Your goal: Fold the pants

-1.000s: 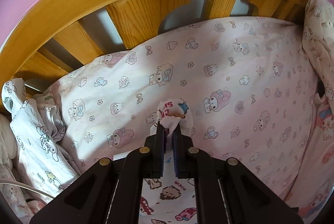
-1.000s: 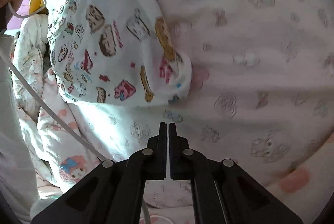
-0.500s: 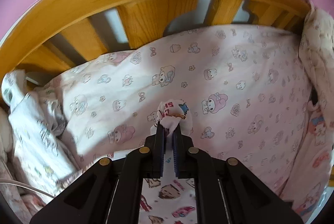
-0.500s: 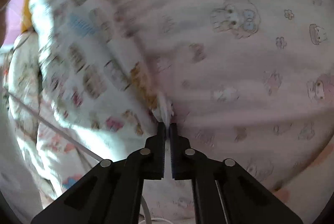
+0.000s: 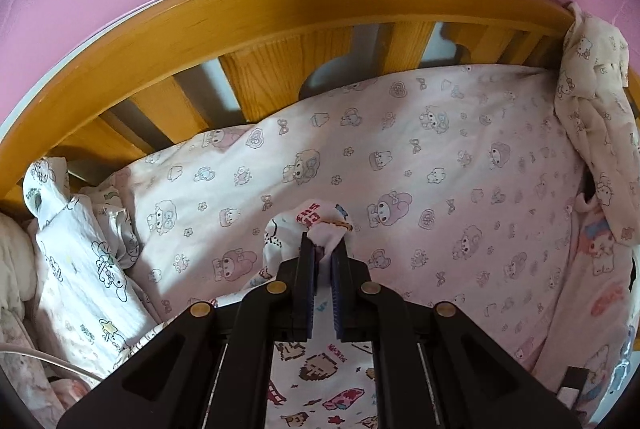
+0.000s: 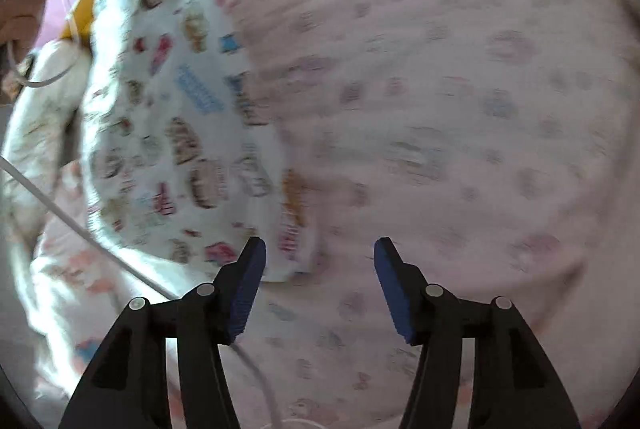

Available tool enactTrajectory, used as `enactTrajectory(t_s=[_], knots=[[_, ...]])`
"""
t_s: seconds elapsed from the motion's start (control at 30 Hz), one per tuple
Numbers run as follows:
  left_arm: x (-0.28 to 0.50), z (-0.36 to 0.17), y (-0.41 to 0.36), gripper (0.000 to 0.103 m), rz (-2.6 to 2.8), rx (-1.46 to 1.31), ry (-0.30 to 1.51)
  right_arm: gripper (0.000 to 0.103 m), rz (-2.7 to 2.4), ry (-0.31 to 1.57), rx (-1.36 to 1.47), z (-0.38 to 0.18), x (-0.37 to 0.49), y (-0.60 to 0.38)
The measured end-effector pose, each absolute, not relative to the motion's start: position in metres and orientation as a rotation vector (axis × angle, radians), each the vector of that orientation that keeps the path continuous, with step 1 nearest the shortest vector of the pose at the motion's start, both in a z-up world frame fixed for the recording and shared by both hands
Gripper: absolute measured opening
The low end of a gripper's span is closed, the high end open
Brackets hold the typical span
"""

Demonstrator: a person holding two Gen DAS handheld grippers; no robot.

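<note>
Left gripper (image 5: 323, 261): clamped on a bunch of the pants (image 5: 320, 219), lower centre.
Right gripper (image 6: 318, 261): jaws opening, pants (image 6: 176, 133) corner between them, unpressed.
Bed (image 5: 280, 13): holds the pink sheet (image 5: 440, 157).

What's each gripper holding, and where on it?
Left gripper pinches a bunched edge of the cartoon-print pants. Right gripper holds nothing; its jaws are opening, the pants beside them.

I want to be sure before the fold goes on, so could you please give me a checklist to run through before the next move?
1. Left gripper clamps the white cartoon-print pants: ok.
2. Right gripper jaws opening, nothing pressed between them: ok.
3. Pants corner near right gripper lies flat on the pink character-print bedsheet: cannot tell, blurred.
4. White cable clear of the pants: cannot tell.
5. Wooden bed rail clear of the left gripper: ok.
</note>
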State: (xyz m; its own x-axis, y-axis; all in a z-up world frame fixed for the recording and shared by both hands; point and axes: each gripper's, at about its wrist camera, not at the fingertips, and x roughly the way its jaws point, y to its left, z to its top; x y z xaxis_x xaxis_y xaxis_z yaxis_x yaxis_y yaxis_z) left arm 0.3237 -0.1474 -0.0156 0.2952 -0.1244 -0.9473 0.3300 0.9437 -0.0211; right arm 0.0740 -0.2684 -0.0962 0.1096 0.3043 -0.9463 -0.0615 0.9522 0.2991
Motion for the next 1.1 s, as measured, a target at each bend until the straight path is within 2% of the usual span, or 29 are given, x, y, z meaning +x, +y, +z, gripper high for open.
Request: enactTrajectory(t_s=[0.03, 0.1, 0.3, 0.47, 0.53, 0.57, 0.6, 0.63, 0.67, 0.77, 0.93, 1.1], knots=[[0.323, -0.013, -0.145, 0.006, -0.305, 0.183, 1.235, 0.058, 0.285, 1.442, 0.129, -0.098, 0.078, -0.262], [0.319, -0.005, -0.139, 0.006, -0.302, 0.176, 1.221, 0.05, 0.396, 1.454, 0.065, -0.103, 0.087, -0.246], [0.31, 0.017, -0.13, 0.006, -0.293, 0.195, 1.162, 0.05, 0.482, 1.604, 0.231, -0.14, 0.107, -0.238], [0.312, 0.013, -0.128, 0.006, -0.309, 0.174, 1.179, 0.05, 0.386, 1.464, 0.153, -0.12, 0.113, -0.262], [0.311, 0.012, -0.129, 0.006, -0.316, 0.176, 1.175, 0.05, 0.418, 1.481, 0.147, -0.124, 0.124, -0.254], [0.311, 0.011, -0.129, 0.006, -0.315, 0.179, 1.173, 0.045, 0.442, 1.506, 0.144, -0.128, 0.125, -0.25], [0.311, 0.01, -0.129, 0.006, -0.311, 0.185, 1.172, 0.03, 0.478, 1.54, 0.147, -0.132, 0.125, -0.245], [0.312, 0.008, -0.13, 0.006, -0.306, 0.191, 1.174, 0.023, 0.498, 1.563, 0.158, -0.134, 0.124, -0.241], [0.313, 0.005, -0.13, 0.006, -0.303, 0.193, 1.178, 0.01, 0.51, 1.573, 0.177, -0.138, 0.124, -0.239], [0.319, -0.005, -0.13, 0.007, -0.305, 0.171, 1.213, 0.006, 0.533, 1.589, 0.218, -0.133, 0.113, -0.241], [0.32, -0.014, -0.141, 0.007, -0.327, 0.185, 1.222, 0.005, 0.517, 1.618, 0.319, -0.117, 0.078, -0.238], [0.326, -0.041, -0.158, 0.011, -0.251, 0.311, 1.187, 0.005, 0.218, 1.501, 0.172, -0.106, 0.063, -0.243]])
